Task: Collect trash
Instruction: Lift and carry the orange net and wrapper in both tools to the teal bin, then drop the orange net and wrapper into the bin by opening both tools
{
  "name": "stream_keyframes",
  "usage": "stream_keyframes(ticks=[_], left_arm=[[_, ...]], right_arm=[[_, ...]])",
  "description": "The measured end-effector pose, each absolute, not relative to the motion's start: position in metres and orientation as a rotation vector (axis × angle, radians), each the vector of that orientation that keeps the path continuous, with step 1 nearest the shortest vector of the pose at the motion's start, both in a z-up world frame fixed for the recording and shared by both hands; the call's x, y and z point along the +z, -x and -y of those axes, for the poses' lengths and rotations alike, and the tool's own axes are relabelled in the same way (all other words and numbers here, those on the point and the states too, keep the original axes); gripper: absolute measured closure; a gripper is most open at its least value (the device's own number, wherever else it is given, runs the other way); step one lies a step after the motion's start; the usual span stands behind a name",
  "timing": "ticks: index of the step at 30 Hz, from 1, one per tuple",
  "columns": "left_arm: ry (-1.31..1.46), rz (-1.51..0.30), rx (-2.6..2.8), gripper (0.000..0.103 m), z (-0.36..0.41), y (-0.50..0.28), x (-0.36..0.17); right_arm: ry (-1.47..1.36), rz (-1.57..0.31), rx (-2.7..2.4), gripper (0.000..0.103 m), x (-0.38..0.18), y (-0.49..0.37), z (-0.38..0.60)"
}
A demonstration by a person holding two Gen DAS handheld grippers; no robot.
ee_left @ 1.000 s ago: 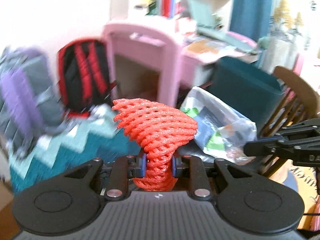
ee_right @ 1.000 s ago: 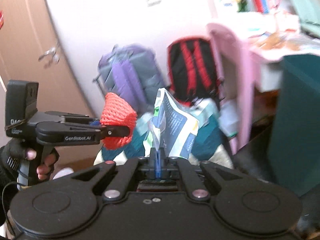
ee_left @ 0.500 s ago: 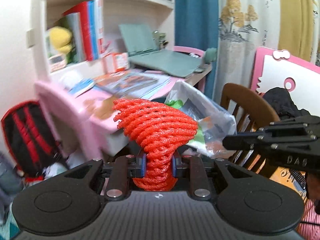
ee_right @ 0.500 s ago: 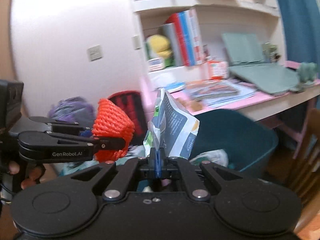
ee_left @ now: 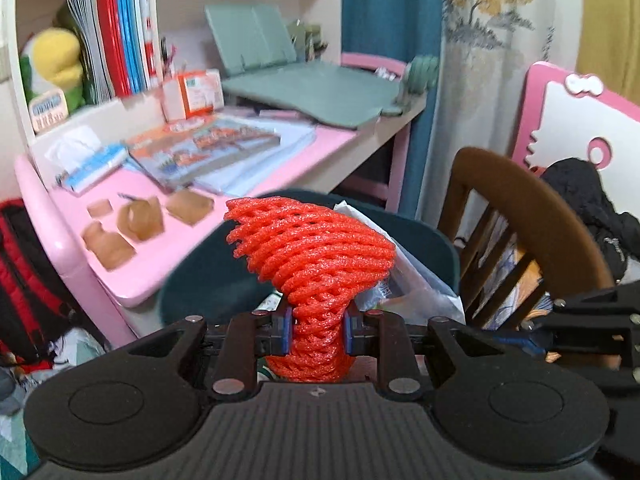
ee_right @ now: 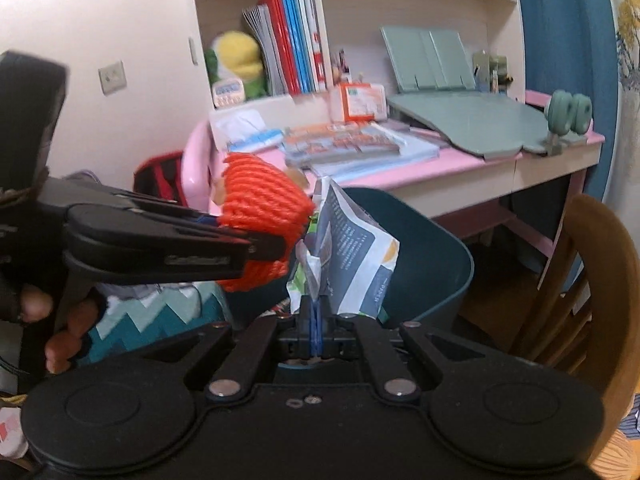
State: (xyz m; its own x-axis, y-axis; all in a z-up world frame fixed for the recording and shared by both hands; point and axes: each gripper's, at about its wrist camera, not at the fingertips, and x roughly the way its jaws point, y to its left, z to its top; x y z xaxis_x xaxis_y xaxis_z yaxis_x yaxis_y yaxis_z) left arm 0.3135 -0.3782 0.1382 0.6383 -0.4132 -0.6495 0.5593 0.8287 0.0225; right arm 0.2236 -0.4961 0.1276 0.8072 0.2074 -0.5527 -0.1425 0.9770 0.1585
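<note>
Both grippers held trash above the dark teal bin point(ee_right: 436, 264): the left gripper point(ee_left: 316, 330) was clamped on a red foam net point(ee_left: 316, 252), the right gripper point(ee_right: 316, 320) pinched tight on a crumpled printed wrapper point(ee_right: 352, 256). The bin stood beside the pink desk point(ee_left: 176, 248), seemingly with trash inside.

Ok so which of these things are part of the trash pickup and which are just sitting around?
Part of the job:
- red foam net, held in left gripper
- printed wrapper, held in right gripper
- teal bin

Just lying about:
- books
- wooden chair
- yellow plush toy
</note>
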Motion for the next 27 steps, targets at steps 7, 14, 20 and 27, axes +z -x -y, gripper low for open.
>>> stream_keyframes(ticks=[7, 14, 20, 27], left_arm=[[-0.226, -0.776, -0.531, 0.081, 0.396, -0.346, 0.107], [-0.247, -0.833, -0.504, 0.081, 0.401, -0.364, 0.086], [-0.260, -0.860, -0.501, 0.076, 0.403, -0.369, 0.074], [-0.256, -0.862, -0.507, 0.069, 0.397, -0.369, 0.072]], right_arm=[[-0.065, -0.639, 0.188, 0.101, 0.116, -0.242, 0.493], [-0.042, -0.686, 0.177, 0.100, 0.105, -0.261, 0.492], [-0.025, -0.714, 0.156, 0.092, 0.103, -0.265, 0.488], [-0.027, -0.716, 0.133, 0.083, 0.105, -0.262, 0.490]])
